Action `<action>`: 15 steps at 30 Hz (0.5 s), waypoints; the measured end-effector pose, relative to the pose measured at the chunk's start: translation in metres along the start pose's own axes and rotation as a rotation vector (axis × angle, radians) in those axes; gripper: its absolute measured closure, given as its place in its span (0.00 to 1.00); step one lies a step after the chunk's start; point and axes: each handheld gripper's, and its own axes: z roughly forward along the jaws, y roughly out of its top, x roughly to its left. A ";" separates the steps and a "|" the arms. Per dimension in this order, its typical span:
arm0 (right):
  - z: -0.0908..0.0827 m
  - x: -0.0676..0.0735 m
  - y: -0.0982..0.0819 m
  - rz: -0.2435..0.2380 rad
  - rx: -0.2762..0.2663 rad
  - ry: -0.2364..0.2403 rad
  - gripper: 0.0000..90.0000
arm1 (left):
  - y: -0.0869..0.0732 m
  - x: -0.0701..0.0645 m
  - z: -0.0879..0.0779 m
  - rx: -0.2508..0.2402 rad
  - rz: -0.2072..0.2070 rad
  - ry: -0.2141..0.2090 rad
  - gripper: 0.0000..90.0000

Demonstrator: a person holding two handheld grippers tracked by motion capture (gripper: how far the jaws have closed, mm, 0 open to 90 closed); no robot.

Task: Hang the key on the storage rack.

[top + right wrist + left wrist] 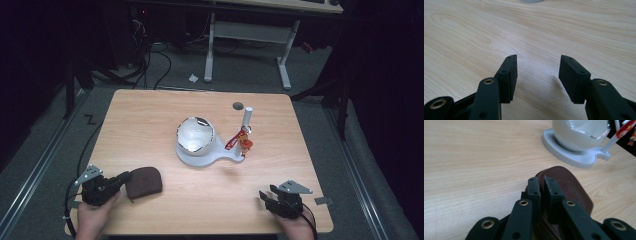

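Observation:
A dark brown zipped pouch [146, 181] lies on the wooden table [165, 115] near its front left corner. My left gripper [123, 177] is shut on the pouch's left edge. In the left gripper view the two jaws [542, 181] pinch the rim of the pouch [571, 187], which rises slightly off the wood. My right gripper [265, 196] rests at the front right of the table, open. The right gripper view shows its jaws [537, 67] apart over bare wood with nothing between them.
A white broken-shell bowl [196, 135] sits on a white base [200, 159] at mid-table, with a white post [247, 117] and a small red figure [244, 142] at its right. A round cable hole [238, 106] lies behind. A desk frame [250, 35] stands beyond.

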 end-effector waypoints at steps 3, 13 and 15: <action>0.000 0.000 0.000 0.000 -0.001 0.002 0.55 | 0.002 -0.005 -0.003 -0.024 0.020 0.002 0.94; 0.000 0.000 0.000 0.007 -0.003 0.004 0.55 | 0.008 -0.026 -0.012 -0.105 0.114 0.028 0.95; 0.000 0.000 0.000 0.006 -0.003 0.005 0.55 | 0.009 -0.030 -0.013 -0.116 0.129 0.029 0.95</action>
